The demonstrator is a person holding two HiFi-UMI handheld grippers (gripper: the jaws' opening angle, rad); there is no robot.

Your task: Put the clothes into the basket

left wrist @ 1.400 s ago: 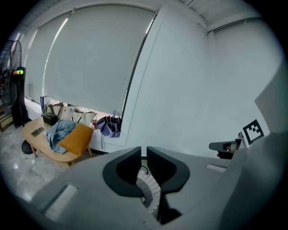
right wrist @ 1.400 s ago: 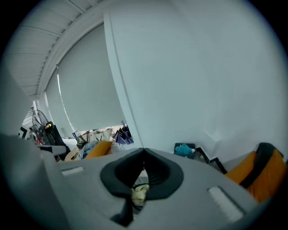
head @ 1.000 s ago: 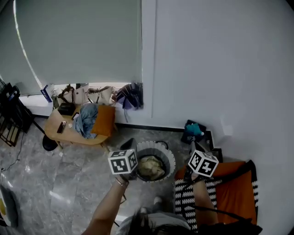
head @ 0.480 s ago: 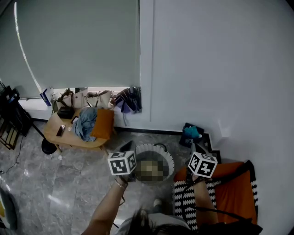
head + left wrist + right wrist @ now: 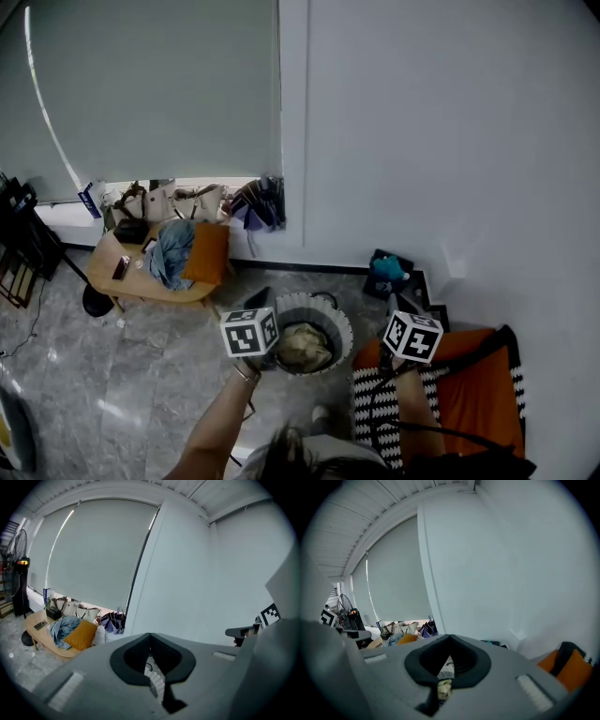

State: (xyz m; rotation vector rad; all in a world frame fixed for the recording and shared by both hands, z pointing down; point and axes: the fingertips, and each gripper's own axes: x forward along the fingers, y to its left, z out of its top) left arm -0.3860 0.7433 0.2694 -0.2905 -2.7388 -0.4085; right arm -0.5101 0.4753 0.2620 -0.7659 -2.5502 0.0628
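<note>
Hung over round white ribbed basket (image 5: 345, 323), beige cloth (image 5: 305, 347) inside; left gripper (image 5: 150, 634), right gripper (image 5: 450, 636) both pinched shut, empty. Probably needed blue denim garment (image 5: 172, 253) next.

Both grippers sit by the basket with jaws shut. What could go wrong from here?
The blue garment lies on the low table, partly against an orange cushion; a grab may drag the cushion along. The left gripper and right gripper are shut, so reaching in like that would only push the cloth.

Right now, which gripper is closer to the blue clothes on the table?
Left. The left gripper is on the basket's side facing the blue clothes; the right gripper is across the basket, farther off.
</note>
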